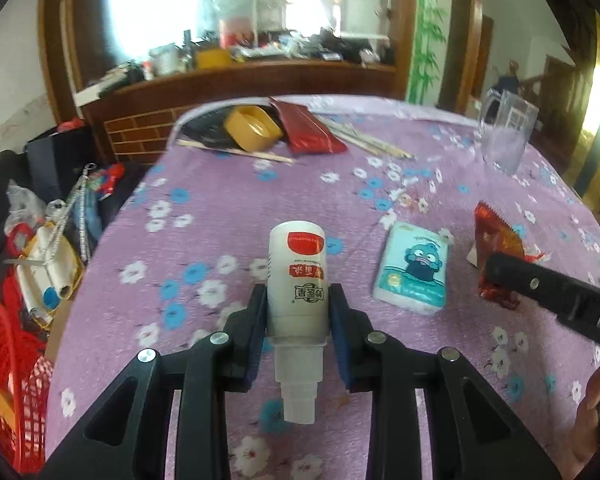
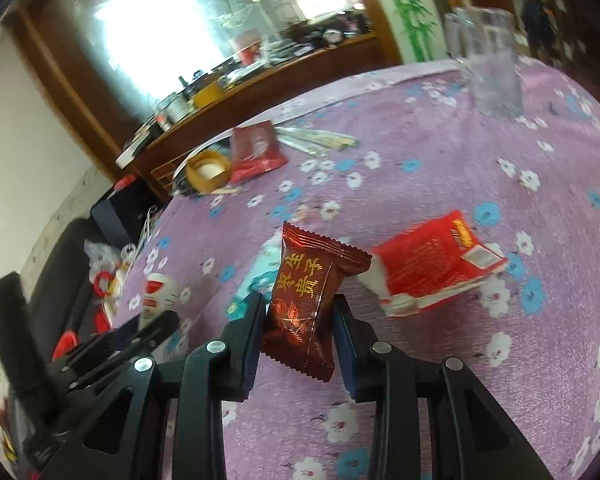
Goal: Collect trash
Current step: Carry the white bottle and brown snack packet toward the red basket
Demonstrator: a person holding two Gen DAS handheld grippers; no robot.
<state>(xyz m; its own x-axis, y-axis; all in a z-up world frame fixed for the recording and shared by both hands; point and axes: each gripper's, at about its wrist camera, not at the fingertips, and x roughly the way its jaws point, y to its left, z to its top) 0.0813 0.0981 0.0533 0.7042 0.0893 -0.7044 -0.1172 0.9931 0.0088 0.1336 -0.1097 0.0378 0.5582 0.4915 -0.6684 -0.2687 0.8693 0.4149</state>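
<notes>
Purple cloth printed with white and blue flowers (image 1: pixel 228 184) covered the table, with a wooden counter and a large mirror behind it.

From the left wrist camera, the left gripper (image 1: pixel 299 312) was closed around a small white bottle (image 1: pixel 298 280) with a red label, cap end pointing back toward the camera, held over the cloth. Just to the right lay a tissue pack (image 1: pixel 414 270) with a blue cartoon face. Farther right, the right gripper (image 1: pixel 496 276) pinched a dark red wrapper (image 1: pixel 496 236). At the far edge sat a yellow tape roll (image 1: pixel 252 128), a red packet (image 1: pixel 308 128), chopsticks (image 1: pixel 372 142) and a clear glass mug (image 1: pixel 508 136).

From the right wrist camera, the right gripper (image 2: pixel 299 318) was clamped on the dark red candy wrapper (image 2: pixel 308 300) with gold characters, held upright. Beside it on the cloth lay a torn bright red packet (image 2: pixel 428 264), apart from the wrapper.
</notes>
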